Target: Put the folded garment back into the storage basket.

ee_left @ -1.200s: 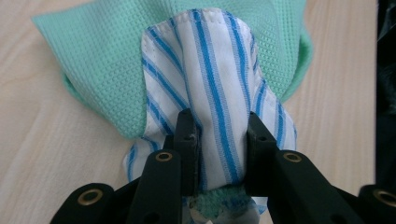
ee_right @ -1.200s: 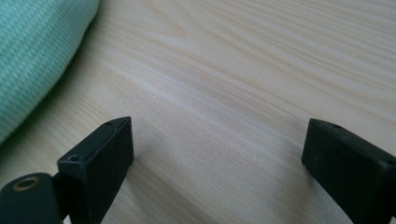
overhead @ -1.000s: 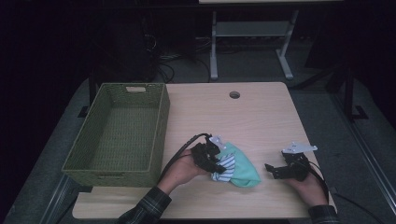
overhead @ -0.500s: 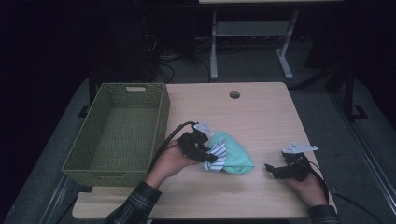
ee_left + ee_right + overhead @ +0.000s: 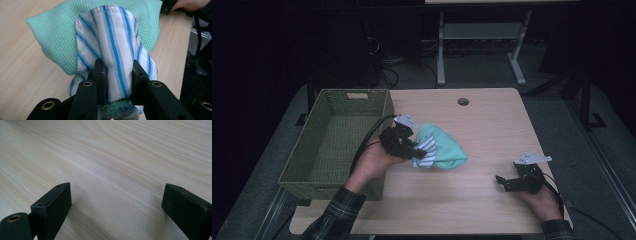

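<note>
Behind striped cloth point(image 5: 113, 47), green cloth point(image 5: 57, 30) half-hidden

Lab or office-type workroom, dim beyond the bench. Pale wood-grain desk point(image 5: 492, 130) with a cable grommet hole point(image 5: 463, 101), grey carpeted floor point(image 5: 607, 145). Behind it: a white metal table frame point(image 5: 477, 45) and loose cables point(image 5: 397, 62).
</note>
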Demonstrator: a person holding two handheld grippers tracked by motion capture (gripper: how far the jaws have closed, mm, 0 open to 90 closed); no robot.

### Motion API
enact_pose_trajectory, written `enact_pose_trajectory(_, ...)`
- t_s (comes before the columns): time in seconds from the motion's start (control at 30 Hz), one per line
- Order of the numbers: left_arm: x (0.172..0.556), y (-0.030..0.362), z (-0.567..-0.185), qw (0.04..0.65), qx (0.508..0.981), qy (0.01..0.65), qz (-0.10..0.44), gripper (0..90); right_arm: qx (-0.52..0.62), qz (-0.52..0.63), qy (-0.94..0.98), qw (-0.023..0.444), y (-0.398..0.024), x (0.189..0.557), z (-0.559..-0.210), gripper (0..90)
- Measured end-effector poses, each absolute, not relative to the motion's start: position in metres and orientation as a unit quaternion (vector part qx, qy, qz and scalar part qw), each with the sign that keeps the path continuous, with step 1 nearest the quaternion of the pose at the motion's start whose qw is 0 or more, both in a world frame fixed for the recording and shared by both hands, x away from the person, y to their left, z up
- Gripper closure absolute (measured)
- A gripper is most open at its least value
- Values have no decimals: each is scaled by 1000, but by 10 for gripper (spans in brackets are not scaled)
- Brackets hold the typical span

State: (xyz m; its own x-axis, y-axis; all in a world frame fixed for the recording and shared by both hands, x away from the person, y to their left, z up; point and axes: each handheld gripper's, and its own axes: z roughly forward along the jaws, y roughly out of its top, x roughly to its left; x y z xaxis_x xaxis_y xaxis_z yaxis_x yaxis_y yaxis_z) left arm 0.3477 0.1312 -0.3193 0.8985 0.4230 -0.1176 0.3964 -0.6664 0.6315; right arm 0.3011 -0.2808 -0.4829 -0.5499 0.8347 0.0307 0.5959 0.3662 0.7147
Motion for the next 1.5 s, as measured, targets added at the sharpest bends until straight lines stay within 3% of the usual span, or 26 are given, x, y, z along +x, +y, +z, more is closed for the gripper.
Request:
enact_pose_trajectory(0.57, 344, 232, -278, 363, 875, 310, 84, 710, 443, 348, 808, 172, -281, 301, -483, 87)
enact_pose_trajectory(1.5, 344, 321, -288, 329, 825, 436, 145, 709, 446, 348, 807, 172, -281, 301, -483, 87)
